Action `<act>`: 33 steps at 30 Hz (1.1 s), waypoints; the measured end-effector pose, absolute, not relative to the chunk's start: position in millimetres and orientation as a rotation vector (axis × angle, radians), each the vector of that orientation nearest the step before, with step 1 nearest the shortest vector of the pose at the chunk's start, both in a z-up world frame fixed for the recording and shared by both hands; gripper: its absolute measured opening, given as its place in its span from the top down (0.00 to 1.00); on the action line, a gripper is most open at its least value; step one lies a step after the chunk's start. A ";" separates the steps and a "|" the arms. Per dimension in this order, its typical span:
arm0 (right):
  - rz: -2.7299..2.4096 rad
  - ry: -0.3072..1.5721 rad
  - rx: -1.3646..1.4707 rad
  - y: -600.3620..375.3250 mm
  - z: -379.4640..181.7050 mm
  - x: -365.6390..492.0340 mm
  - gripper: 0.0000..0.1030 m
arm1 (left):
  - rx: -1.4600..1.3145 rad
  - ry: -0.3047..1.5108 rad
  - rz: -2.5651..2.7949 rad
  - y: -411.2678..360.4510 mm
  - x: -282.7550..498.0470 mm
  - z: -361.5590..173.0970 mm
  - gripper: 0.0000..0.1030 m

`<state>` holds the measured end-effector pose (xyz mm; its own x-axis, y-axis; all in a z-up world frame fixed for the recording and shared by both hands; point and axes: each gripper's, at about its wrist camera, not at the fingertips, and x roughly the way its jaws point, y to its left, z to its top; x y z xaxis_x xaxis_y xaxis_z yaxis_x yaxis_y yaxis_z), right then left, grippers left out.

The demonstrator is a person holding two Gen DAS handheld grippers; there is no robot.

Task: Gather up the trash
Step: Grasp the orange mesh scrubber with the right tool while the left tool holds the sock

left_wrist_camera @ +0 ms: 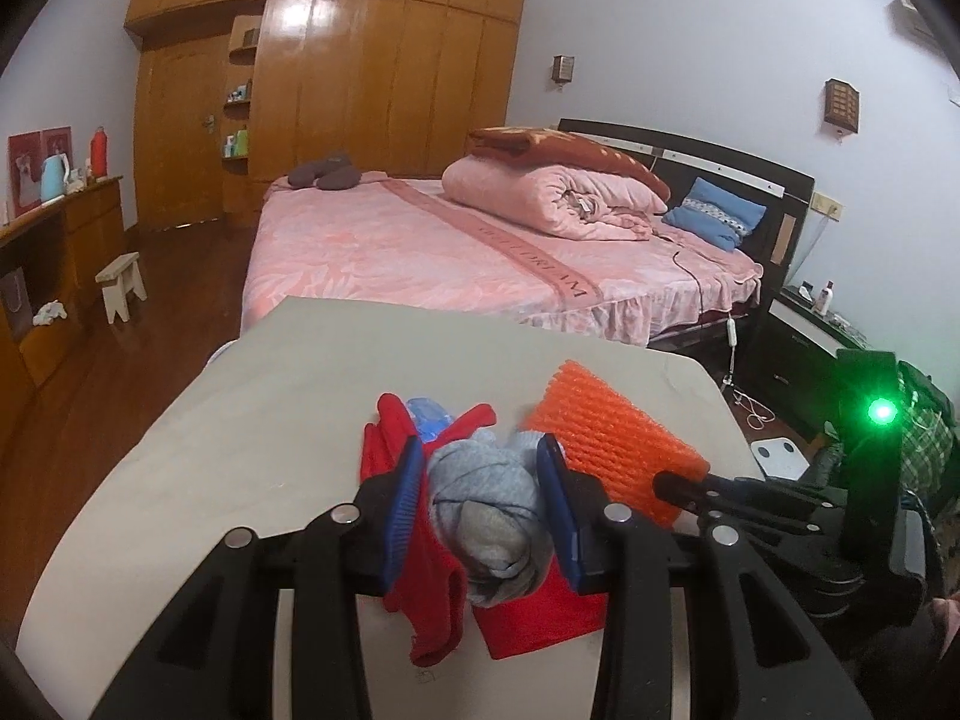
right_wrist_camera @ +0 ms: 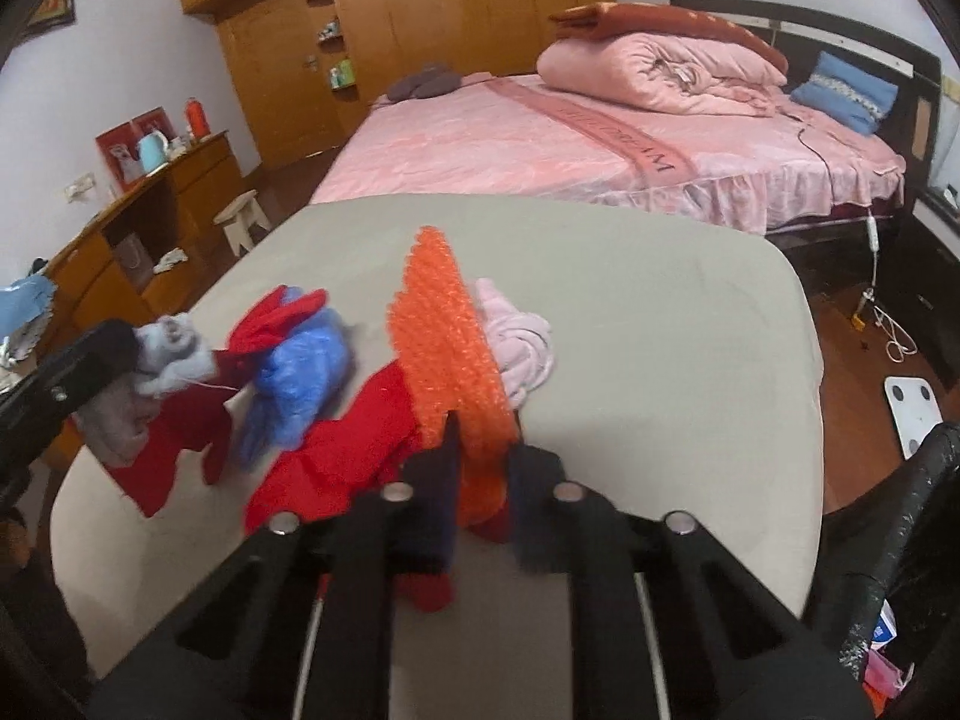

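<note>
On the beige table (left_wrist_camera: pixel 252 420) lies a pile: a grey cloth bundle (left_wrist_camera: pixel 492 510), red garments (left_wrist_camera: pixel 432 600), a blue plastic bag (right_wrist_camera: pixel 300 378), an orange bubble-wrap sheet (right_wrist_camera: pixel 450 348) and a pink cloth knot (right_wrist_camera: pixel 519 342). My left gripper (left_wrist_camera: pixel 480 468) is shut on the grey cloth bundle, which also shows in the right wrist view (right_wrist_camera: pixel 168 354). My right gripper (right_wrist_camera: pixel 486 462) is shut on the near end of the orange bubble-wrap sheet, seen from the left wrist too (left_wrist_camera: pixel 606 438).
A pink bed (left_wrist_camera: pixel 420 240) with a rolled quilt stands behind the table. A wooden desk (right_wrist_camera: pixel 150 210) and a small stool (right_wrist_camera: pixel 243 222) are at the left. A white scale (right_wrist_camera: pixel 912 408) and cables lie on the floor at the right.
</note>
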<state>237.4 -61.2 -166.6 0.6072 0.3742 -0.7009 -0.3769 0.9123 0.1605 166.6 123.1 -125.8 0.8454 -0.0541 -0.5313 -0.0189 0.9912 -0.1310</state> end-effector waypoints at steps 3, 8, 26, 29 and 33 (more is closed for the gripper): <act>0.450 0.780 0.009 -65.2 -154.7 227.9 0.89 | -0.135 0.556 -0.030 120.3 163.5 -122.3 0.62; 0.456 0.743 0.028 -78.5 -132.6 209.2 0.89 | -0.119 0.528 -0.058 107.7 154.1 -110.9 0.63; 0.412 0.821 0.036 -102.4 -154.8 158.1 0.89 | -0.092 0.704 -0.088 87.7 125.8 -163.3 0.53; 0.406 0.826 0.036 -104.5 -156.9 156.7 0.89 | -0.081 0.721 -0.082 86.5 132.2 -172.2 0.50; 0.394 0.834 0.038 -109.6 -159.9 158.0 0.89 | -0.076 0.730 -0.062 85.1 142.2 -180.6 0.50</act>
<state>158.0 -109.6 -159.9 0.6040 0.3553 -0.7134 -0.3257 0.9270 0.1860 142.2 85.1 -180.6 0.7434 -0.0833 -0.6636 0.0305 0.9954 -0.0909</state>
